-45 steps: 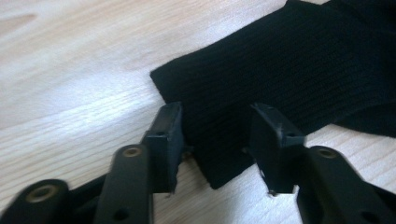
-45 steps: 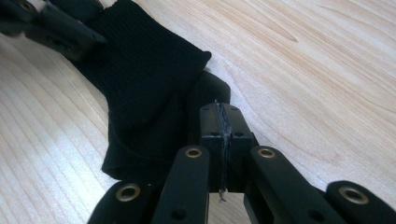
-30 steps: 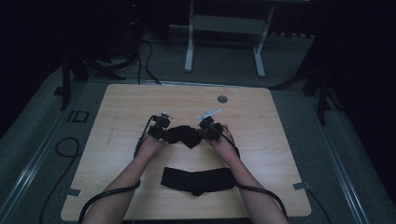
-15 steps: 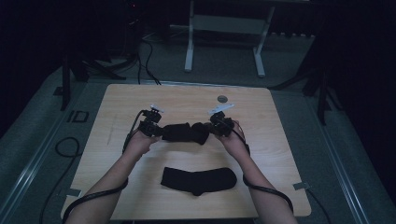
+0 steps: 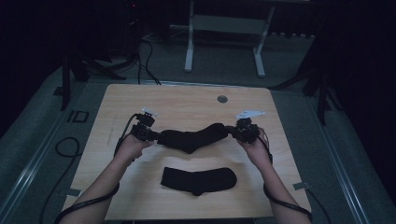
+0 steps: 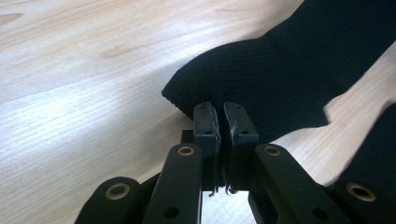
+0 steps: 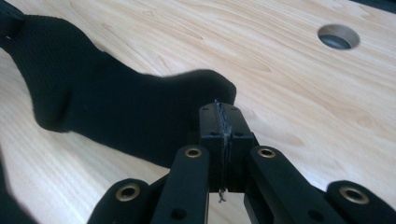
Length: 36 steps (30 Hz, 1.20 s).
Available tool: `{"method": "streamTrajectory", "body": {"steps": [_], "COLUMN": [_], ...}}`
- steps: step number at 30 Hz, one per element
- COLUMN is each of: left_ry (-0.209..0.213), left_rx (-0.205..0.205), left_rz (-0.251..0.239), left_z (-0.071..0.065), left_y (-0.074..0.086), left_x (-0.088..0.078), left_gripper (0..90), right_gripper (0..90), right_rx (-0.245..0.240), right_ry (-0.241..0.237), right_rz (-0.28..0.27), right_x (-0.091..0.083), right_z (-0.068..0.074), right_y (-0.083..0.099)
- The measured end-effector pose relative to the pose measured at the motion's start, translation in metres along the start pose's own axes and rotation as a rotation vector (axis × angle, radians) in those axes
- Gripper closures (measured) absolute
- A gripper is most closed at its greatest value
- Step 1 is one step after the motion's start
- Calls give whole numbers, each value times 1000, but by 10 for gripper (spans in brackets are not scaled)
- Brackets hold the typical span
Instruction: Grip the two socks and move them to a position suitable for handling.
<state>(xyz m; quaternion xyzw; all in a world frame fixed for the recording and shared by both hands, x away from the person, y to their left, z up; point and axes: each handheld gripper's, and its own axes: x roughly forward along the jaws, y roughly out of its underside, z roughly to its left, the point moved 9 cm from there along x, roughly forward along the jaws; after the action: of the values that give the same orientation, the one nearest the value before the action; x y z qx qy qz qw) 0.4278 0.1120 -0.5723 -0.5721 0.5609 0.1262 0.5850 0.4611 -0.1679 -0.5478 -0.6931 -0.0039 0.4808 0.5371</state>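
A black sock (image 5: 194, 136) hangs stretched between my two grippers above the wooden table (image 5: 187, 100). My left gripper (image 5: 156, 136) is shut on one end of it; in the left gripper view the pads (image 6: 205, 126) pinch the ribbed edge of the sock (image 6: 280, 79). My right gripper (image 5: 230, 131) is shut on the other end; in the right gripper view the sock (image 7: 121, 112) runs away to the left from the closed jaws (image 7: 221, 122). A second black sock (image 5: 198, 180) lies flat on the table nearer the person.
A round cable hole (image 5: 222, 99) sits near the table's far edge, also in the right gripper view as a hole (image 7: 338, 37). Beyond the table stand a white frame (image 5: 224, 28) and cables on the floor. Both forearms come in from the bottom.
Both hands have moved apart and risen, pulling the bunched sock out into a stretched length. The sock on the table has not moved.
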Motion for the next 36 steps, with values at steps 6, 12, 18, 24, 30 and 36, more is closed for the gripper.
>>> {"method": "streamTrajectory", "body": {"steps": [6, 12, 18, 24, 30, 36], "left_ry": [42, 57, 86, 105, 133, 163], "left_rx": [28, 81, 124, 141, 154, 165], "left_rz": [-11, -10, -13, -13, -7, 0], "left_z": [-17, -34, -51, -61, -70, -81], "left_y": [2, 6, 14, 25, 40, 57], "left_x": [-4, -17, -31, -44, -55, -60], "left_gripper": [856, 856, 856, 856, 856, 856], "right_gripper": [892, 892, 891, 890, 890, 889], "right_rx": [20, 4, -5, -18, -30, -40], "right_ry": [-5, -8, -26, -40, -54, -51], "right_rz": [-24, -35, -58, -71, -71, -69], "right_x": [-16, -36, -55, -69, -87, -99], "right_z": [-2, 5, 21, 35, 51, 62], "right_y": [14, 25, 31, 41, 57, 71]}}
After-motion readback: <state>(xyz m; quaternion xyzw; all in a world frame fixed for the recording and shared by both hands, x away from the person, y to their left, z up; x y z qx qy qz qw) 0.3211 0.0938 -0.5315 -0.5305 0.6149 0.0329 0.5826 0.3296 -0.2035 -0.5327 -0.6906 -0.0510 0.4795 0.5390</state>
